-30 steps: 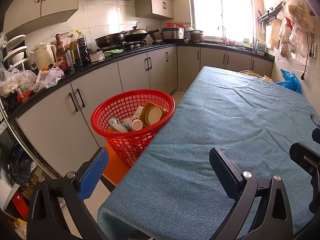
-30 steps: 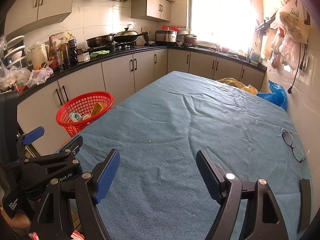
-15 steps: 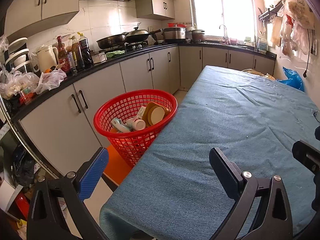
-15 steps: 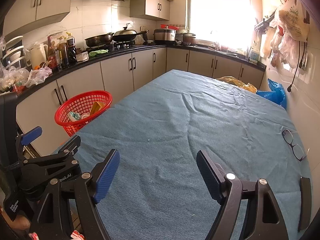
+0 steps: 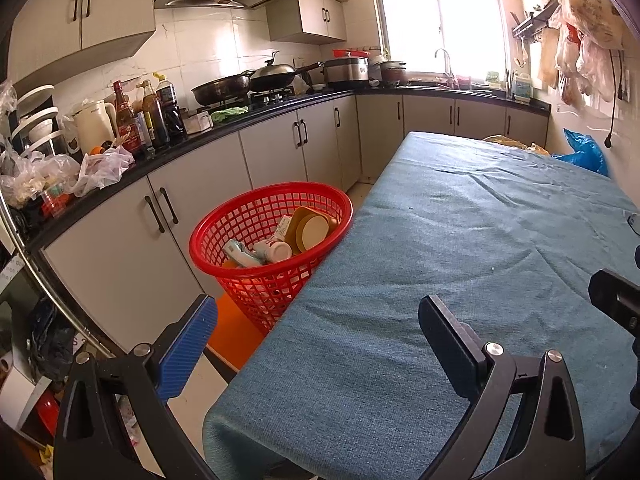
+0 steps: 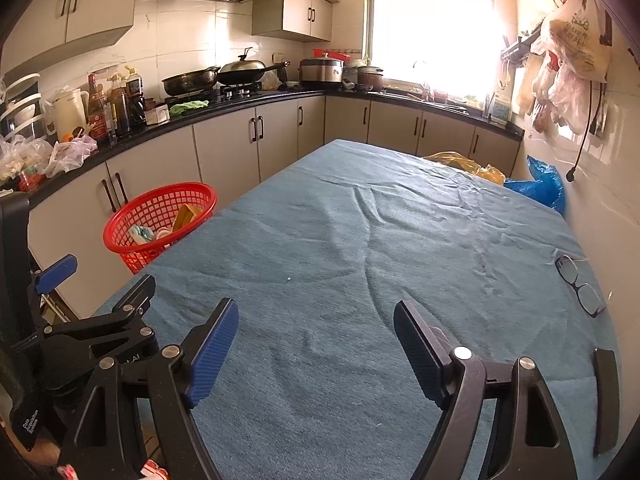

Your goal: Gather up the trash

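Note:
A red mesh basket stands on an orange stool beside the table's left edge. Inside it lie a tan round tub, a white cup and other wrappers. My left gripper hangs open and empty over the table's near left corner, short of the basket. My right gripper is open too, with nothing between its fingers, above the blue cloth of the table. The left gripper also shows at the left in the right wrist view.
A pair of glasses lies at the table's right edge. Blue and yellow plastic bags sit past the far end. Cabinets and a cluttered counter run along the left. Bags hang on the right wall.
Both views have shifted slightly, the basket sitting a little farther right and higher in the left wrist view. Both grippers stay open and empty.

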The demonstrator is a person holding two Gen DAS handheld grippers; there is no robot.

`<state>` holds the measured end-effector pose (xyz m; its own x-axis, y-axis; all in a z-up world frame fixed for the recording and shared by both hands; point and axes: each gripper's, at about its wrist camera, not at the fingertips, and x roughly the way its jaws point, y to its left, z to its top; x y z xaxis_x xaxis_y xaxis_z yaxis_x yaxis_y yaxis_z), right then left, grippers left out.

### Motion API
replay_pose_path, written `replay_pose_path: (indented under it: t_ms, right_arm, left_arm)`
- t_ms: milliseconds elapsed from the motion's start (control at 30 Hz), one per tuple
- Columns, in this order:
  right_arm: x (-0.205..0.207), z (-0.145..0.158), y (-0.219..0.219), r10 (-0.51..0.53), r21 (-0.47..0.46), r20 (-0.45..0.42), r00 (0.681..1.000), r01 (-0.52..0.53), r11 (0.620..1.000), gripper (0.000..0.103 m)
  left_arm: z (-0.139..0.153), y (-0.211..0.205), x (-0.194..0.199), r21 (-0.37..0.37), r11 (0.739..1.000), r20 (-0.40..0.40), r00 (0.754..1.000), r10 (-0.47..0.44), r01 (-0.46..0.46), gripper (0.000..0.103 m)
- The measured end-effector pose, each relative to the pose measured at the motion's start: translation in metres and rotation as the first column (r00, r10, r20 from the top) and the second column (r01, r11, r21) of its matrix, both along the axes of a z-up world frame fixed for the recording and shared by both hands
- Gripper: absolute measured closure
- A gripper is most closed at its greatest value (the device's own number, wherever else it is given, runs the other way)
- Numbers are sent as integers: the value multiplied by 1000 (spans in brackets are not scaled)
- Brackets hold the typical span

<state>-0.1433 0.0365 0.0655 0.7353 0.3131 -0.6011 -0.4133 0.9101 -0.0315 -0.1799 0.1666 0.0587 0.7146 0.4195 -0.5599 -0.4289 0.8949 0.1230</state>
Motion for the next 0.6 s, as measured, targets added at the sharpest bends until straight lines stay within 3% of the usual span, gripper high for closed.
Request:
replay_pose_path:
  t_ms: [600]
  right_arm:
    - [1, 2, -1, -17, -7, -2, 1000, 17, 1000, 18]
  left_arm:
    - [1, -2, -1, 0, 1000, 6, 1000, -2, 2, 3]
